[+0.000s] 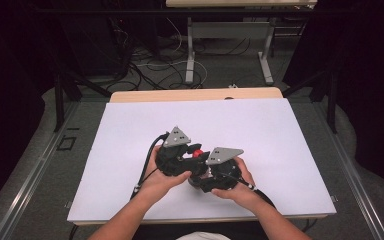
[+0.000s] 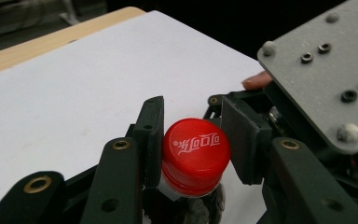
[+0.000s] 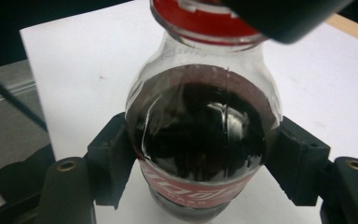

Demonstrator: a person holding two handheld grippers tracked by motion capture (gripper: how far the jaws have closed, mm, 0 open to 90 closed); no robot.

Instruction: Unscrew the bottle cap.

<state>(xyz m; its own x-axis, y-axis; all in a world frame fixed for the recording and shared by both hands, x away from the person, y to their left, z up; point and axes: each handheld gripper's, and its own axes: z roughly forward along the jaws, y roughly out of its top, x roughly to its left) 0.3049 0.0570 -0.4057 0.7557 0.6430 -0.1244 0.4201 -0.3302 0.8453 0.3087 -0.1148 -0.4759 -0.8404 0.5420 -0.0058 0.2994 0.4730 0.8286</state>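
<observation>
A cola bottle (image 3: 200,135) with dark drink inside and a red label band low on its body is held just above the white sheet (image 1: 130,150) covering the table (image 1: 195,94), near the middle of that sheet and toward the person's side. Its red cap (image 2: 195,156), printed with white lettering, is clamped between the jaws of the left gripper (image 2: 192,140), whose pads are pressed against the cap's opposite sides. The bottle's rounded body, just below the shoulder, is gripped by the jaws of the right gripper (image 3: 200,163), one pad being set against each side of the clear plastic. In the high view the left gripper (image 1: 177,155) and the right gripper (image 1: 220,170) are seen close together around the bottle, the cap (image 1: 197,152) showing as a red spot between their grey plates. Each gripper is held by a hand, with a black cable (image 1: 147,162) trailing from the left gripper across the sheet toward the table's near edge.
</observation>
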